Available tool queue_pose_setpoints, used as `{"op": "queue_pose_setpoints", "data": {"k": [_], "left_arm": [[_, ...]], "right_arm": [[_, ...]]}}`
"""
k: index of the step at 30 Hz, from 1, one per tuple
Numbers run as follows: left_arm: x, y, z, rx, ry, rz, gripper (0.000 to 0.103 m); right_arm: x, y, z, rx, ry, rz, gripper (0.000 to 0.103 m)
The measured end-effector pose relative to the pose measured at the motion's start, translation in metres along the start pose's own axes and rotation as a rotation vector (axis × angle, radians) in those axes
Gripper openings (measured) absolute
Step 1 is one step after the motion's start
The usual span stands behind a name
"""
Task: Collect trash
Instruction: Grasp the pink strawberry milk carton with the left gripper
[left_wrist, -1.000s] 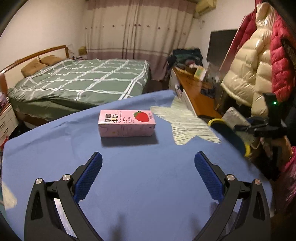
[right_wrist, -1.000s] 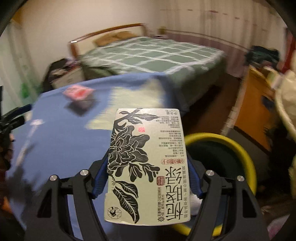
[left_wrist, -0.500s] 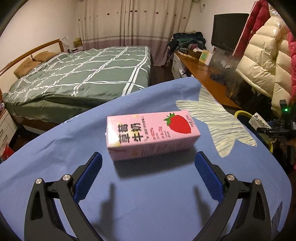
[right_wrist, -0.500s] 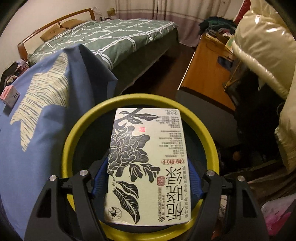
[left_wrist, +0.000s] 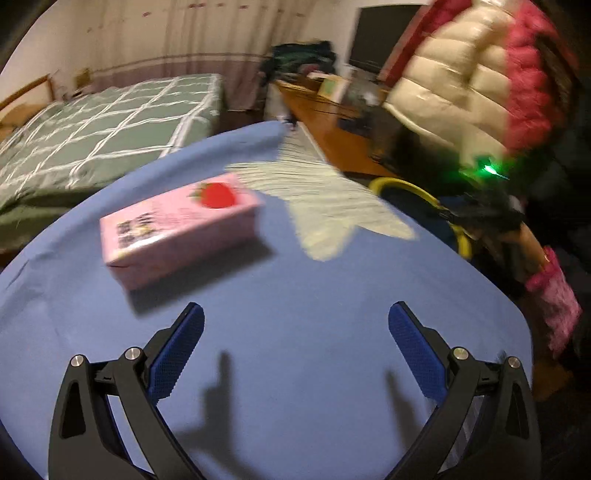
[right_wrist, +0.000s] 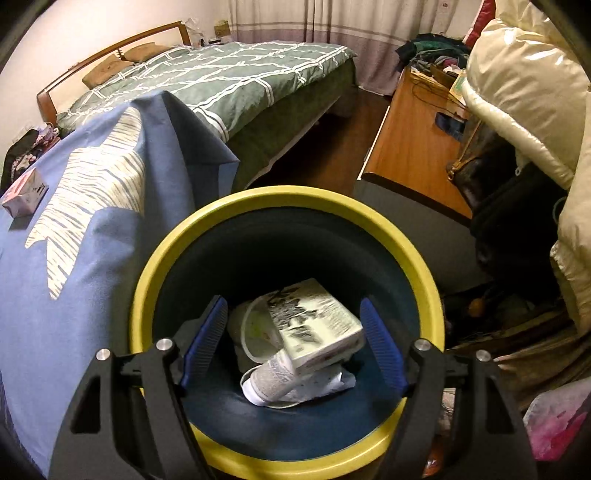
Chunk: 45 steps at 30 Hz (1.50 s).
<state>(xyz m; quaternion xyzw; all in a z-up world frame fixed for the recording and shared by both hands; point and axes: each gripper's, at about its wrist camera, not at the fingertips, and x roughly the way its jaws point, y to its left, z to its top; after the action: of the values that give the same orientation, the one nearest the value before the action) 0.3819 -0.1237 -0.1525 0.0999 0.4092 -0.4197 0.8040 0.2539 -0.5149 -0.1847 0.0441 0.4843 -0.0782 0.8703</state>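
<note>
Lying in yellow-rimmed bin (right_wrist: 155, 273), green carton (right_wrist: 317, 325), below spread right fingers (right_wrist: 207, 332)

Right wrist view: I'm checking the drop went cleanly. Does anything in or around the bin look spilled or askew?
Nothing spilled. The pale floral carton lies tilted inside the yellow-rimmed bin, propped on crumpled paper trash. The right gripper hovers over it, jaws open and empty.

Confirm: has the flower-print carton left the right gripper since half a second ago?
Yes. The flower-print carton dropped from the open right gripper and lies below the yellow rim of the bin.
</note>
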Motion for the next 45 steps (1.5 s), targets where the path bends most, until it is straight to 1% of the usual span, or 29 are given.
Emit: {"op": "queue_pose_setpoints", "data": {"k": [2,4,5,7,10,13,15,17,19,21,24,27,30,32,33,36,38,39,40,41,42,43,44,45], "left_arm": [[-0.009,-0.008,0.005,0.049,-0.02,0.046,0.098],[-0.013,-0.003,0.015,0.08,-0.029,0.09,0.098],[-0.011,0.0,0.023,0.104,-0.022,0.122,0.098],[-0.004,0.005,0.036,0.15,0.001,0.156,0.098],[0.01,0.016,0.057,0.224,0.049,0.172,0.098],[0.027,0.034,0.074,0.274,0.113,0.167,0.098],[0.034,0.045,0.081,0.287,0.156,0.141,0.098],[0.042,0.054,0.084,0.307,0.216,0.112,0.098],[0.051,0.055,0.086,0.349,0.242,0.128,0.098],[0.056,0.06,0.088,0.35,0.28,0.109,0.098],[0.059,0.067,0.087,0.365,0.301,0.125,0.098],[0.059,0.073,0.085,0.34,0.333,0.088,0.098],[0.051,0.062,0.075,0.354,0.361,0.051,0.098],[0.042,0.053,0.068,0.336,0.37,-0.02,0.097],[0.037,0.045,0.065,0.334,0.366,-0.042,0.093],[0.032,0.032,0.059,0.332,0.347,0.022,0.092],[0.038,0.032,0.059,0.296,0.344,0.068,0.092],[0.042,0.03,0.058,0.288,0.342,0.081,0.09],[0.046,0.032,0.058,0.278,0.347,0.109,0.082],[0.05,0.032,0.057,0.266,0.353,0.119,0.076],[0.053,0.032,0.06,0.245,0.353,0.121,0.069],[0.052,0.032,0.061,0.22,0.342,0.113,0.059],[0.05,0.033,0.063,0.202,0.332,0.115,0.054],[0.05,0.029,0.064,0.21,0.322,0.144,0.05]], "right_arm": [[-0.001,0.001,0.001,-0.002,-0.004,0.001,0.071],[-0.002,0.003,0.002,0.0,-0.006,0.004,0.071],[-0.002,0.004,0.002,0.0,-0.008,0.005,0.071],[-0.004,0.006,0.002,-0.001,-0.01,0.006,0.071],[-0.005,0.008,0.002,-0.011,-0.009,0.007,0.071],[-0.005,0.01,0.002,-0.02,0.005,0.004,0.071],[-0.004,0.011,0.005,-0.025,0.016,-0.003,0.071],[-0.003,0.011,0.007,-0.025,0.027,-0.006,0.071],[-0.001,0.011,0.008,-0.024,0.037,-0.008,0.071],[0.001,0.011,0.011,-0.022,0.048,-0.009,0.071],[0.005,0.012,0.011,-0.021,0.06,0.0,0.071],[0.007,0.014,0.012,-0.024,0.071,0.014,0.071],[0.006,0.017,0.009,-0.038,0.07,0.023,0.071],[0.006,0.018,0.007,-0.043,0.071,0.029,0.071],[0.006,0.019,0.006,-0.045,0.072,0.031,0.071],[0.009,0.02,0.005,-0.047,0.077,0.034,0.071],[0.009,0.02,0.006,-0.042,0.077,0.038,0.071],[0.008,0.02,0.006,-0.04,0.073,0.041,0.071],[0.005,0.02,0.006,-0.037,0.067,0.045,0.071],[0.005,0.02,0.004,-0.037,0.065,0.047,0.071],[0.002,0.019,0.003,-0.036,0.06,0.049,0.071],[0.0,0.019,0.002,-0.037,0.054,0.05,0.071],[0.0,0.018,0.001,-0.036,0.052,0.051,0.071],[-0.002,0.016,-0.002,-0.034,0.047,0.052,0.071]]}}
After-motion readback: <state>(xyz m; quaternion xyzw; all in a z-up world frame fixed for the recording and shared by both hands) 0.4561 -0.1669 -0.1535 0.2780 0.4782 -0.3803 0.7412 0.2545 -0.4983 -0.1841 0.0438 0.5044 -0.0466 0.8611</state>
